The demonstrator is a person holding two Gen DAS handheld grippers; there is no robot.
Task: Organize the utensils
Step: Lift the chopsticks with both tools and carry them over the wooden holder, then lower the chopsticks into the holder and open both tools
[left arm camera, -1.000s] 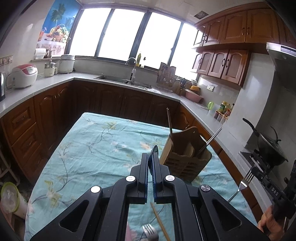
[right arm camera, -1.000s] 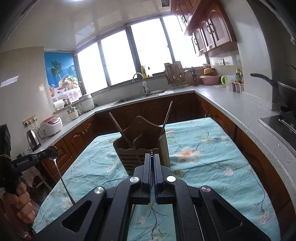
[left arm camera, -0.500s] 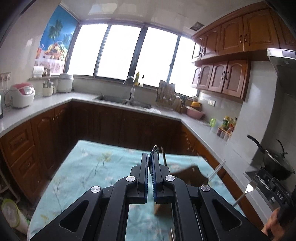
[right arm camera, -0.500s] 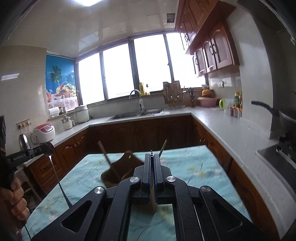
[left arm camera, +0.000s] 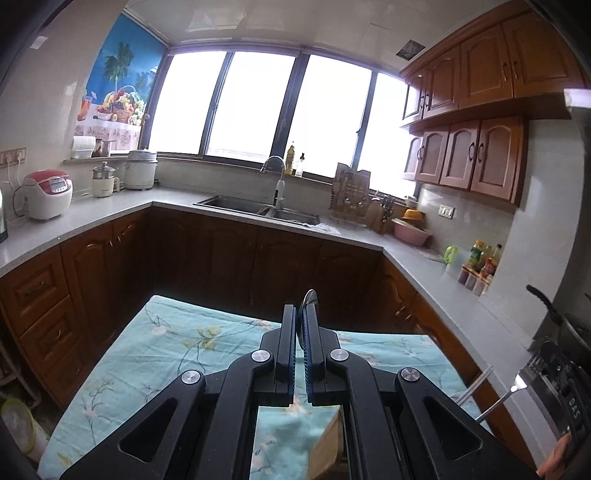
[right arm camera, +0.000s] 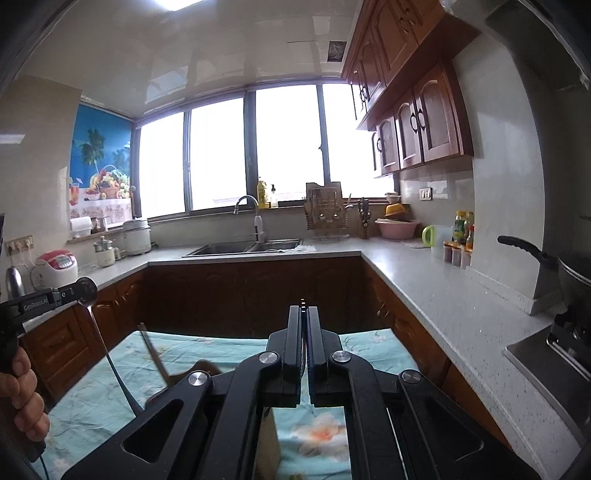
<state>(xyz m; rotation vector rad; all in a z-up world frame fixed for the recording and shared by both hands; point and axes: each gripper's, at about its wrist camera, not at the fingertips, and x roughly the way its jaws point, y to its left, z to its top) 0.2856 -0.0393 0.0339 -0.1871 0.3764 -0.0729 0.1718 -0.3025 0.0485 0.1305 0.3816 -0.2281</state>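
A wide bay window [left arm camera: 258,110] fills the far wall at 12 o'clock, blown out white with daylight. At 10 o'clock a blue fruit-and-palm poster [left arm camera: 118,88] hangs on the pale wall. A grey countertop [left arm camera: 436,273] runs in a U over dark wooden base cabinets [left arm camera: 229,258], with a steel sink [left arm camera: 255,208] and tap [left arm camera: 275,177] under the window. Upper wooden cabinets [left arm camera: 476,147] hang at 2 o'clock. A rice cooker [left arm camera: 48,194] sits at 9 o'clock. At 6 o'clock stands a table with a teal floral cloth [left arm camera: 166,343]. A ceiling light [right arm camera: 173,5] glows overhead.
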